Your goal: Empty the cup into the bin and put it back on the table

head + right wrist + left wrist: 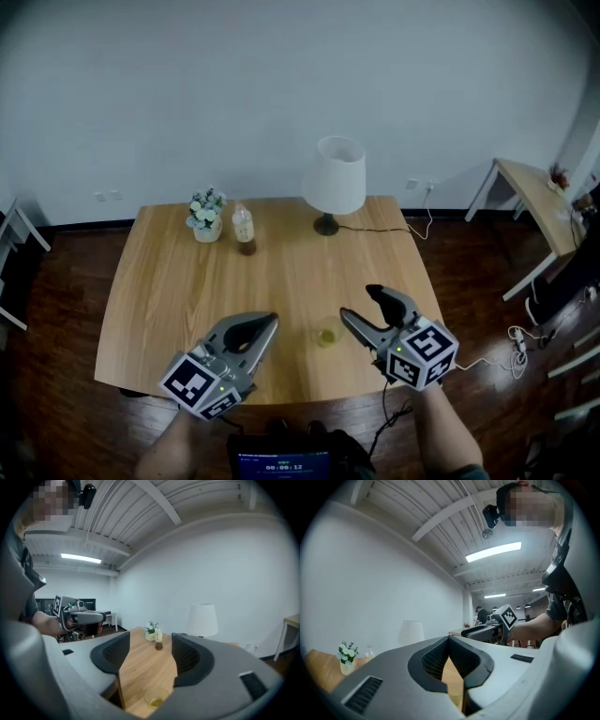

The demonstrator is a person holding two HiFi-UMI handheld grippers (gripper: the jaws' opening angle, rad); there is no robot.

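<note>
Upright clear cup (326, 334), yellowish liquid (156, 702) inside

- Site: office-type test room, staged like a home; white walls (187, 94); dark wood floor (469, 281)
- Furnishing: wooden table (169, 281) with lamp (337, 178), potted flowers (206, 216); spare desk (534, 202) at side
- Overhead: bare beamed ceiling (417, 503); strip lights (493, 551)

Small clear cup (325, 334) upright, yellowish contents, on table (281, 272) front.
</note>
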